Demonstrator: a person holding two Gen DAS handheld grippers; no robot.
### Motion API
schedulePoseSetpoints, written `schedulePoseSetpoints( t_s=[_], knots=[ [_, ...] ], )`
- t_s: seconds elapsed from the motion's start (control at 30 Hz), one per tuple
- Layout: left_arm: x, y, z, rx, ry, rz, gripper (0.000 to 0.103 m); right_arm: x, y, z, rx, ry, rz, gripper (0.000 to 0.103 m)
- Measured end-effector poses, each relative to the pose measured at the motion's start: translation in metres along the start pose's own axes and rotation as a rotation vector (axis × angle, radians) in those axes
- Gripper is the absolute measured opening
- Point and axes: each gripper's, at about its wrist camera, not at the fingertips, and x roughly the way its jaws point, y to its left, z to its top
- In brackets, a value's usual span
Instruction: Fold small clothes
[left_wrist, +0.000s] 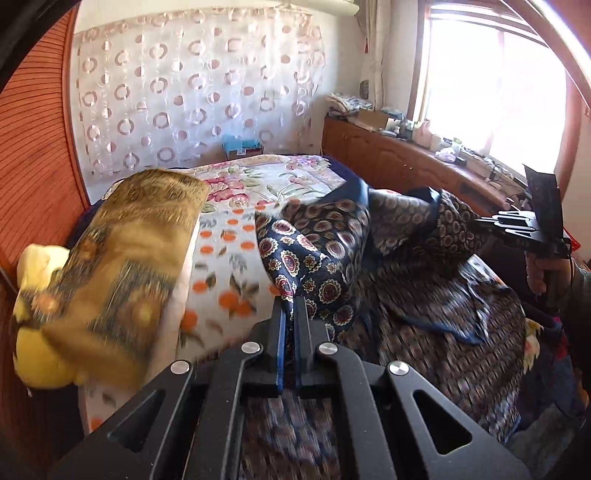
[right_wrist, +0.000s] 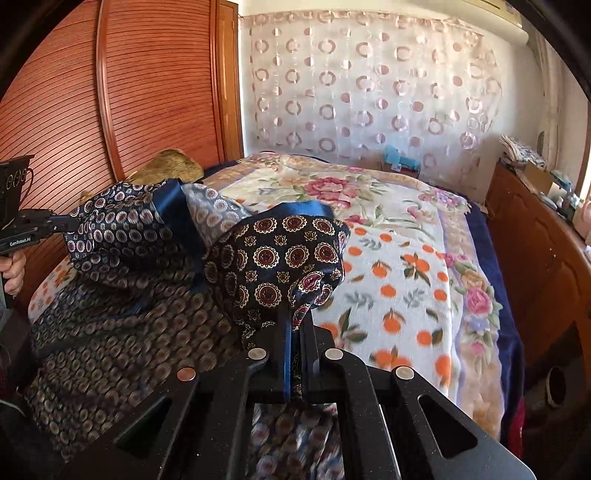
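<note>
Above the floral blanket (right_wrist: 424, 236) I had both corners of the navy patterned cloth (left_wrist: 317, 254) pinched, my left gripper (left_wrist: 294, 308) and right gripper (right_wrist: 297, 325) clamped on its hem, holding it lifted and spread so it could hang flat for folding.

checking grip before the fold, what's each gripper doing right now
left gripper: closed on the navy medallion-print satin scarf.
right gripper: closed on the same scarf.
</note>
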Motion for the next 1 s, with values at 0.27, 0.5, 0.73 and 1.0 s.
schedulePoseSetpoints(
  t_s=[0.27, 0.5, 0.73, 1.0],
  knots=[
    [-0.049, 0.001, -0.08, -0.107, 0.021, 0.001, 0.004, -0.078, 0.032, -0.07, 0.009, 0.028, 0.025, 0.003],
    [-0.066, -0.007, -0.121, -0.14, 0.07, -0.012, 0.004, -0.122, 0.042, -0.11, 0.009, 0.101, 0.052, 0.003],
    [-0.069, -0.018, -0.122, -0.117, 0.083, 0.003, 0.005, -0.122, 0.04, -0.128, 0.029, 0.181, 0.052, 0.003],
    [-0.082, -0.016, -0.112, -0.084, 0.039, 0.041, 0.051, -0.135, 0.051, -0.109, -0.046, 0.157, 0.034, 0.003]
  ],
)
